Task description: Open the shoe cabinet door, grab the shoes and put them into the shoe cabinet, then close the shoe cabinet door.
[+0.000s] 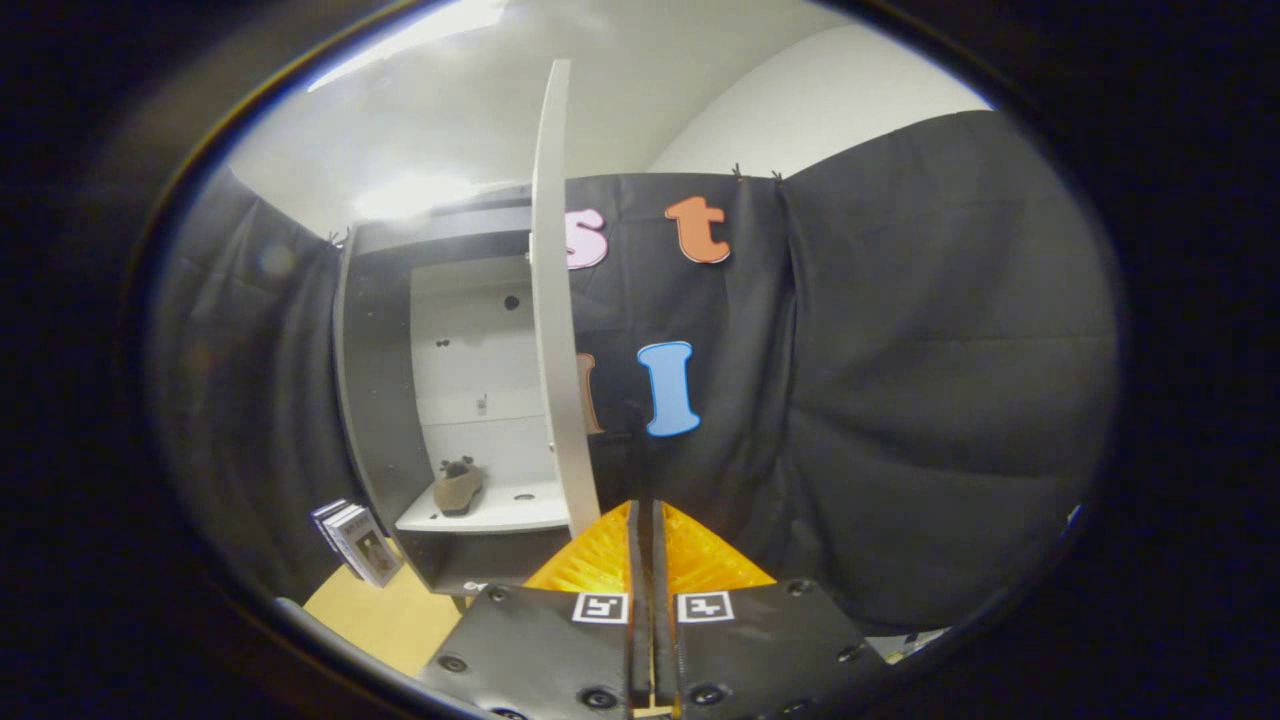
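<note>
Shoe (459, 489) sat on cabinet (385, 400) shelf; door (556, 300) stood open. Gripper (647, 515) jaws closed, empty, just beside door's edge. Prob. closing step; next needs push on door.

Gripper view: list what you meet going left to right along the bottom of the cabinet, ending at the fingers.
Box on the floor → shoe on the cabinet shelf → open door seen edge-on → gripper, fingers closed together with nothing between them.
</note>
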Demonstrator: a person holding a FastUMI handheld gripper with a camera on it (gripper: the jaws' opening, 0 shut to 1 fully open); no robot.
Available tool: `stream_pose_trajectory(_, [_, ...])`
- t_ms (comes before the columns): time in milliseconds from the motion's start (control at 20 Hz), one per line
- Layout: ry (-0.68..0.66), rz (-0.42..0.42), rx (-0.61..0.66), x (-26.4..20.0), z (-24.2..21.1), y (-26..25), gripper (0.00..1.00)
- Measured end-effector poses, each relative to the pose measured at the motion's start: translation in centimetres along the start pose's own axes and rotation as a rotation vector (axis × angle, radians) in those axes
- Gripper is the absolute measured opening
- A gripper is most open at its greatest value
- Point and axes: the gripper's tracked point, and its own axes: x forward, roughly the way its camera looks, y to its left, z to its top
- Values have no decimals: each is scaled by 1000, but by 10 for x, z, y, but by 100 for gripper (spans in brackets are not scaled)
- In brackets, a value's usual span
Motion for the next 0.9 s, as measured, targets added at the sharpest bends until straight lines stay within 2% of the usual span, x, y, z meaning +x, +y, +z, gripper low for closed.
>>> stream_pose_trajectory(400, [23,139,10,-41,-23,54,4])
stream_pose_trajectory(650, [124,251,15,-48,-74,102,4])
stream_pose_trajectory(900, [250,320,-17,-35,-138,146,4])
